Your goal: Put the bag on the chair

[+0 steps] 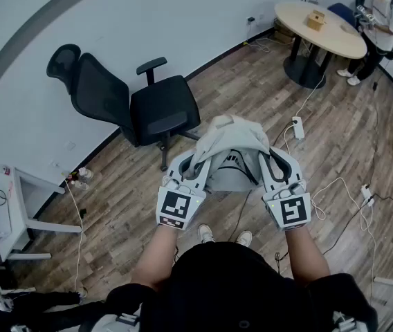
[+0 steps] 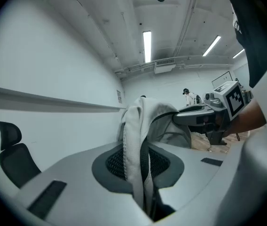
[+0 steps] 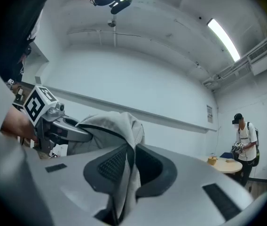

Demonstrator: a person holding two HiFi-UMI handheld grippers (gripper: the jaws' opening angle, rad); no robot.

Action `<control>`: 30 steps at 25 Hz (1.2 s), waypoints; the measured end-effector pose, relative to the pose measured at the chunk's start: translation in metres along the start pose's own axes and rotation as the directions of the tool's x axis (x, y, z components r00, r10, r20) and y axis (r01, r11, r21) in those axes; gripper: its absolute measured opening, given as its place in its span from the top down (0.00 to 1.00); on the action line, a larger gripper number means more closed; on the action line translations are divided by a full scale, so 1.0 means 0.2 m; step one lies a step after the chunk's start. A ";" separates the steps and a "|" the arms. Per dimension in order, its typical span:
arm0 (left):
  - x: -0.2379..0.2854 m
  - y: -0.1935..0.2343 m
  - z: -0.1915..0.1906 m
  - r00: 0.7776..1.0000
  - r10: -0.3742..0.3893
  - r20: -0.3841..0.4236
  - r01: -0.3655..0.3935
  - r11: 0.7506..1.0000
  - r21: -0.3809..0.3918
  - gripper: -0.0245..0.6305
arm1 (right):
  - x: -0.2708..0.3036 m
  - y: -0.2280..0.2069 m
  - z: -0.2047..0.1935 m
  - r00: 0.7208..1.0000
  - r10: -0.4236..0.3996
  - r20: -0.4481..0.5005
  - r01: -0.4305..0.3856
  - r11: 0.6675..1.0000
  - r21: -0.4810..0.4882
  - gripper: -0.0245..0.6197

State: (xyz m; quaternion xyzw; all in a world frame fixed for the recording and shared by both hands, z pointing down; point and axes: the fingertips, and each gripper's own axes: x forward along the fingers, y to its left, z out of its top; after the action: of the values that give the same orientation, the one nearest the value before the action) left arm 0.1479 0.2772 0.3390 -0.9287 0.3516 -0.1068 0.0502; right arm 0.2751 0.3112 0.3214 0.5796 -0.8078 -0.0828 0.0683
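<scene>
head view looks steeply down from above the person onto the left gripper, right gripper, bag and a black chair on the wood floor. each gripper view sits just behind its own jaws, facing level, very close to the bag; each also catches the other gripper.

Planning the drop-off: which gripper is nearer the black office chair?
Left. The left gripper, shut on the bag, is on the side toward the chair; the right gripper grips the bag's far side, farther off.
</scene>
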 end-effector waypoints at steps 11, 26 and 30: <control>-0.08 0.14 -0.13 1.000 0.011 -0.014 -0.012 0.999 -0.043 0.87 | 0.14 0.15 -0.04 0.999 0.031 -0.016 -0.031 0.999 0.027 0.86; -0.25 0.43 -0.28 1.000 -0.015 -0.010 0.014 0.997 -0.076 0.87 | 0.36 0.45 -0.06 0.999 0.023 -0.045 -0.019 0.996 0.088 0.85; -0.25 0.53 -0.32 1.000 -0.008 -0.026 0.005 0.995 -0.098 0.87 | 0.46 0.50 -0.07 0.997 0.045 -0.059 -0.040 0.996 0.080 0.85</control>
State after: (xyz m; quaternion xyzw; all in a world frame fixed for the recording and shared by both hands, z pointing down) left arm 0.0289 0.2293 0.3756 -0.9297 0.3539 -0.1018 -0.0002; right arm 0.1564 0.2538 0.3580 0.5669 -0.8201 -0.0318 0.0718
